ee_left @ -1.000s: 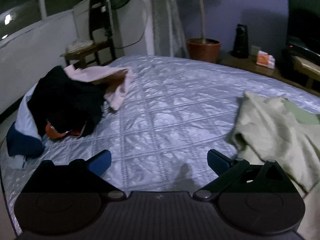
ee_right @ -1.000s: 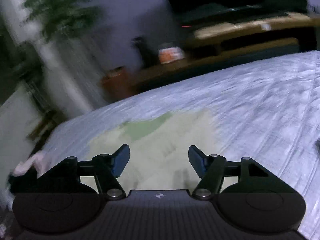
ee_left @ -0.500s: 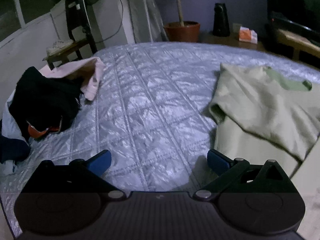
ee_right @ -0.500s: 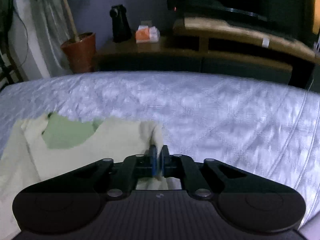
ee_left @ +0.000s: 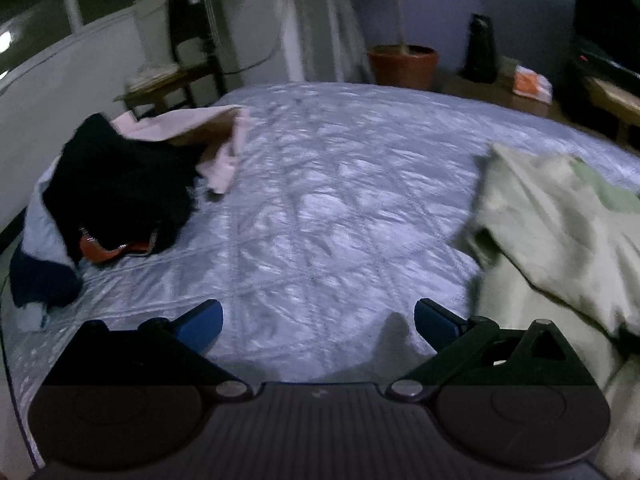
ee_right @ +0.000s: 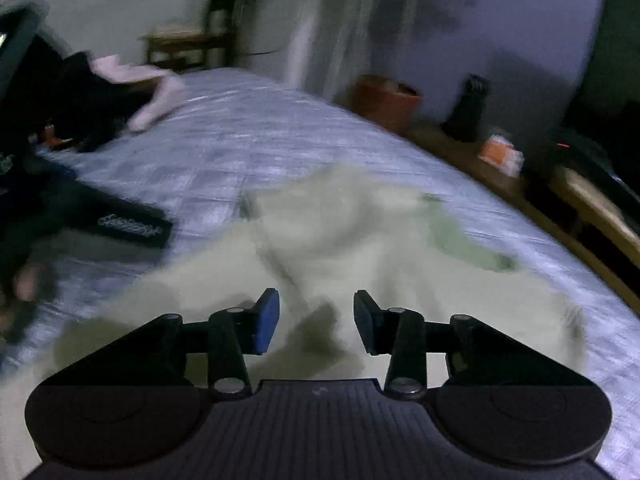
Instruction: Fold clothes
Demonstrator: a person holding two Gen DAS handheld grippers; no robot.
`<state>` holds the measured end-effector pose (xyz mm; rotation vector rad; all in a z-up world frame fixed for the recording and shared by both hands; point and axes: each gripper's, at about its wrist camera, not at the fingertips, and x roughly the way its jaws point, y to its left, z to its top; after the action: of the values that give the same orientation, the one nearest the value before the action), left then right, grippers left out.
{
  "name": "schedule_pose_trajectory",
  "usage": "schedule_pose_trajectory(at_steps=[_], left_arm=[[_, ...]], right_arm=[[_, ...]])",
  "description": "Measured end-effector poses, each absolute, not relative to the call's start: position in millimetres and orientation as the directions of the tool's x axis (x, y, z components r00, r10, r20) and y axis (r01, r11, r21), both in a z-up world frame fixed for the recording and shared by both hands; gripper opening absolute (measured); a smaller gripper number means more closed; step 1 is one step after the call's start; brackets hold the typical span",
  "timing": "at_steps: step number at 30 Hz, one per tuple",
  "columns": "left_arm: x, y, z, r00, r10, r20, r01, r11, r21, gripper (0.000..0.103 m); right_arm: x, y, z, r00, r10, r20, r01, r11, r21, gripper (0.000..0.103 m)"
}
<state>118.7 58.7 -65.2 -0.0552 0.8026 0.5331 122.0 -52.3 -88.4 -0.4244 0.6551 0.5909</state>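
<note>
- Right gripper (ee_right: 314, 322): half a second ago its fingers (ee_right: 266, 322) were pinched on an edge of the pale green shirt (ee_right: 360, 240); they are now opening, with a clear gap between them and no cloth in it. The shirt has been let go.
- The right wrist view has swung round since then and now looks across the bed (ee_right: 256, 140) toward the pile of clothes (ee_right: 92, 96) at its far left.
- The shirt lies loose on the quilt directly ahead of the right gripper, partly doubled over itself, with a darker green patch showing.
- Left gripper (ee_left: 318, 320): fingers wide apart, empty, over bare quilt much as before; the shirt (ee_left: 560, 232) lies to its right.
- Reading: one fold appears placed; the shirt probably needs regripping for the next.
</note>
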Motion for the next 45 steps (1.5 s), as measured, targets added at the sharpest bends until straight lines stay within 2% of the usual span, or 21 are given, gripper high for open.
schedule_pose_trajectory(at_steps=[3,6,7,9,15,17,20,21,23,24,26,28,32,34,35,38,40,41,42,43,45], left_arm=[[118.3,66.9,-63.6,0.563,0.444,-0.697,-0.504,0.853,0.136,0.102],[119.6,67.0,-63.8,0.563,0.437,-0.701,-0.498,0.857,0.135,0.102],[119.5,66.6,-63.7,0.565,0.436,-0.701,-0.496,0.858,0.134,0.102],[119.4,65.9,-63.4,0.568,0.433,-0.699,-0.492,0.86,0.133,0.102],[119.0,63.7,-62.5,0.579,0.425,-0.695,-0.481,0.867,0.13,0.102],[118.9,63.0,-62.2,0.583,0.423,-0.694,-0.477,0.869,0.129,0.102],[119.2,61.6,-62.4,0.585,0.418,-0.695,-0.469,0.874,0.131,0.102],[119.7,60.8,-63.1,0.584,0.416,-0.697,-0.464,0.876,0.133,0.102],[120.7,59.3,-64.5,0.581,0.411,-0.702,-0.455,0.88,0.139,0.102],[120.9,59.1,-64.9,0.579,0.409,-0.705,-0.455,0.88,0.136,0.102],[121.2,59.2,-65.4,0.576,0.404,-0.711,-0.458,0.88,0.129,0.102],[121.2,58.0,-65.2,0.576,0.402,-0.711,-0.456,0.881,0.129,0.102],[121.2,54.5,-64.5,0.577,0.411,-0.706,-0.457,0.879,0.138,0.102],[121.8,55.4,-64.6,0.573,0.417,-0.705,-0.465,0.874,0.139,0.102],[121.9,55.6,-64.9,0.571,0.418,-0.706,-0.466,0.874,0.139,0.102],[122.0,51.9,-64.8,0.579,0.416,-0.701,-0.451,0.88,0.15,0.102],[121.5,48.1,-63.9,0.59,0.417,-0.691,-0.438,0.885,0.159,0.102],[121.7,47.0,-63.8,0.592,0.414,-0.691,-0.434,0.887,0.159,0.102],[122.0,46.2,-63.9,0.593,0.411,-0.692,-0.43,0.889,0.159,0.102],[122.4,45.4,-64.0,0.594,0.408,-0.693,-0.426,0.891,0.158,0.102],[123.4,44.4,-64.4,0.592,0.4,-0.7,-0.422,0.893,0.154,0.102]], right_arm=[[132.3,-21.2,-103.2,0.647,0.336,-0.684,-0.647,0.717,-0.26,0.048],[153.4,-16.6,-106.5,0.669,0.31,-0.675,-0.604,0.756,-0.252,0.048],[159.7,-17.4,-104.8,0.672,0.296,-0.678,-0.587,0.771,-0.246,0.039],[169.5,-22.3,-101.1,0.657,0.305,-0.69,-0.569,0.8,-0.188,0.005],[159.2,-59.9,-69.4,0.696,0.367,-0.617,-0.457,0.889,0.014,0.005],[152.9,-63.0,-74.2,0.667,0.353,-0.657,-0.455,0.89,0.016,0.006],[143.5,-63.8,-86.1,0.612,0.317,-0.724,-0.47,0.882,-0.012,0.012],[137.3,-74.0,-81.4,0.622,0.333,-0.709,-0.453,0.891,0.02,0.014],[123.8,-108.0,-65.8,0.675,0.343,-0.653,-0.368,0.924,0.105,0.025],[117.5,-129.7,-61.1,0.698,0.315,-0.643,-0.298,0.944,0.139,0.036],[106.7,-174.2,-64.6,0.695,0.261,-0.67,-0.14,0.963,0.23,0.038],[92.4,-189.6,-73.0,0.663,0.214,-0.717,-0.08,0.973,0.217,0.038],[50.2,-150.6,-80.3,0.59,0.335,-0.735,-0.261,0.94,0.22,0.041],[28.9,-115.3,-79.9,0.591,0.367,-0.718,-0.417,0.901,0.117,0.062],[18.3,-96.3,-79.8,0.596,0.376,-0.71,-0.494,0.868,0.046,0.067],[15.9,-66.8,-91.6,0.592,0.343,-0.729,-0.566,0.821,-0.073,0.072],[29.4,-74.5,-95.9,0.593,0.323,-0.737,-0.532,0.845,-0.057,0.066],[36.2,-80.0,-96.9,0.591,0.321,-0.74,-0.514,0.857,-0.039,0.054],[41.9,-85.5,-96.8,0.592,0.314,-0.742,-0.502,0.864,-0.034,0.016],[46.1,-91.8,-93.2,0.599,0.31,-0.738,-0.5,0.865,-0.043,0.006],[49.9,-113.6,-80.1,0.634,0.329,-0.7,-0.46,0.888,0.0,0.006]])
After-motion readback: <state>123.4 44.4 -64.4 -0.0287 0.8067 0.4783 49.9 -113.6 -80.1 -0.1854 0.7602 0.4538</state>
